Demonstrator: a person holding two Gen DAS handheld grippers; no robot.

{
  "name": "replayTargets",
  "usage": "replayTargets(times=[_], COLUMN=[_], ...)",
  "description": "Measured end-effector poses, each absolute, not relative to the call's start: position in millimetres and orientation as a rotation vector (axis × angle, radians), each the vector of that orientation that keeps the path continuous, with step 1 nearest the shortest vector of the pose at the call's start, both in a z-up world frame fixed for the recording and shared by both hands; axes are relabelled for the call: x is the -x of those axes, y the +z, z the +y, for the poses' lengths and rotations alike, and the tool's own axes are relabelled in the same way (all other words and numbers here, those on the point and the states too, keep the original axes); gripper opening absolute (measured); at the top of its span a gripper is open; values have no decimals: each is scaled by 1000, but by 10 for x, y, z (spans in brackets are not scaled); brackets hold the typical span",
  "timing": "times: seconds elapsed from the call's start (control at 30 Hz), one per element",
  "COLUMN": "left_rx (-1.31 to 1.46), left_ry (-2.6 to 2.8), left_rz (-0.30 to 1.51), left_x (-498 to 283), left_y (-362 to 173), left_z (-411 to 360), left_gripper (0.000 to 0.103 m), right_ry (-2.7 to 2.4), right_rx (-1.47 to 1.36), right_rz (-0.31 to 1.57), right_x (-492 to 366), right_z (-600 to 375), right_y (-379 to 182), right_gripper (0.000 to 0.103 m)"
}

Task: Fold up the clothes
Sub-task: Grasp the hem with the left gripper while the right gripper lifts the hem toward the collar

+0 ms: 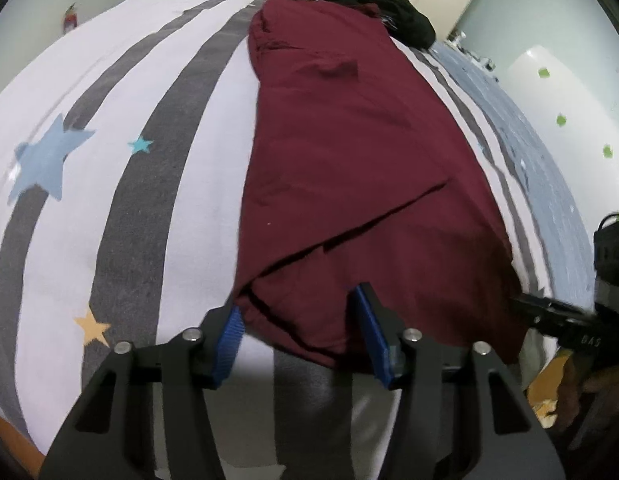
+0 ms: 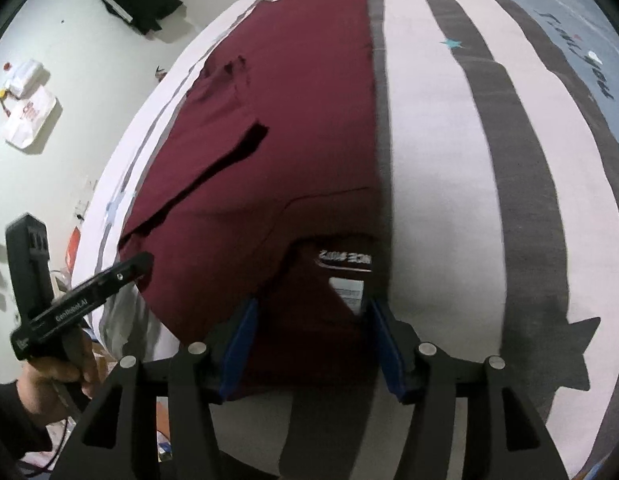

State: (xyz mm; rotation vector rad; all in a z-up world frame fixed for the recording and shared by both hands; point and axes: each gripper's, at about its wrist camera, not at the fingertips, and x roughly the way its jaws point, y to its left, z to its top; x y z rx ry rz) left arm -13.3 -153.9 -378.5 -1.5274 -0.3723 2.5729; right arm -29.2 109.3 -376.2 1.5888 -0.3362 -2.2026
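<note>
Both grippers are standing over the near end of a maroon garment. Left gripper is holding its 2 blue pads apart, straddling the garment's near left corner; no pad is seen pressing cloth, so nothing is gripped. Right gripper is likewise standing parted, its pads on either side of the near right edge, just short of the collar label; it too is gripping nothing.

Ahead of the tools, the garment is lying lengthwise, already narrowed, on a striped bedsheet with stars. Beyond its far end, a black garment is lying heaped.

Judgement: the step in hand appears to be taking the near corners for an end-over-end fold. To do it well, each pad pair should be closing on all layers at its corner, both at matching depth, then lifting together so the edge is staying straight.
</note>
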Motion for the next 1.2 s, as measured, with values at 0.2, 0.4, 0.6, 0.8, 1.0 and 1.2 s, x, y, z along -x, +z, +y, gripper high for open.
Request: replayTargets(times=[0.2,0.4,0.6,0.8,1.0,1.2], left_rx=[1540,1524,1465,1412,1433,1540], left_ry=[2529,2508,2483,2442,2441,2427], left_rz=[-369,-349,-457,-492,-525,-493], left_x=[136,179,235,746,1727,2966], left_y=[-3809,-3568,-3007,-2392,-2149,-2426], left_z=[-1512,-1445,-1648,-1854,-2032,-2039], left_gripper=[12,10,10,10,10,10], right_ry=[-2191,-2203,-2275,-2385,-2437,-2382], right_rx=[-1582,-1581,-1545,-1479,-1402,-1418], right_rz=[-362,-225,-267,-276,-310,-319], right_x=[310,358,348,754,1679,3098], right_z=[1232,1101,1034,879,727,752], right_y=[-3846,-3602,-3010,-2351,-2025,-2207], right_gripper=[26,10,9,9,9,9])
